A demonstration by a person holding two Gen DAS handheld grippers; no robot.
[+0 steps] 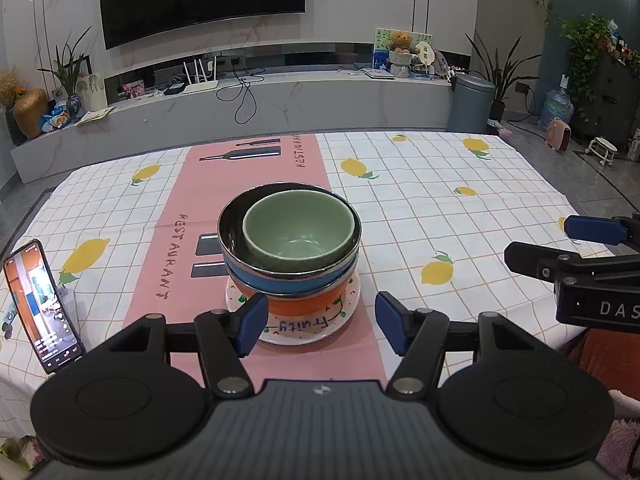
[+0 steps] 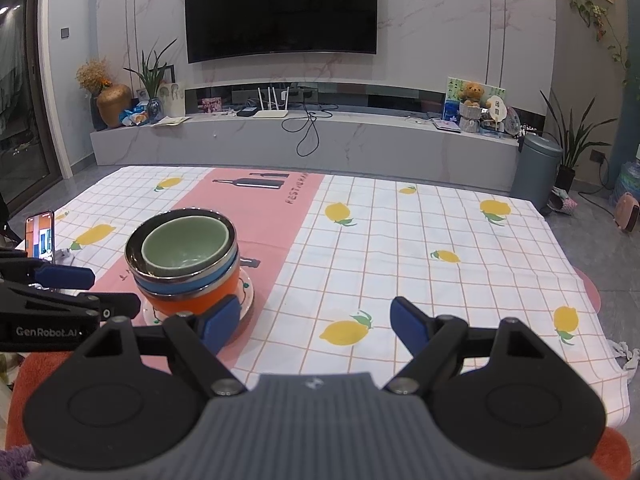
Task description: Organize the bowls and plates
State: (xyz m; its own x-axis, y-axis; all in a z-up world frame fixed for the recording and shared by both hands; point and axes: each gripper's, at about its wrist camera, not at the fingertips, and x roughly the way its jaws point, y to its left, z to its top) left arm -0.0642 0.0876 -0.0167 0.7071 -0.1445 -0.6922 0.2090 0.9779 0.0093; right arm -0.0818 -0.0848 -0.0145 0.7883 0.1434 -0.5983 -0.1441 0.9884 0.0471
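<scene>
Table (image 1: 440, 184): runner (image 1: 256, 184), plate (image 1: 348, 300), phone (image 1: 42, 306)

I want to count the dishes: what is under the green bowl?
The green bowl sits in a blue steel-rimmed bowl, on an orange bowl, on a white plate. Their insides are covered.

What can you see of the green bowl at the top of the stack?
The green bowl is a small, glossy, ceramic-looking piece, pale green inside and speckled darker green outside. It sits upright and empty, nested off-centre toward the right in the steel-rimmed blue bowl, which touches it from below. Neither gripper touches it.
</scene>
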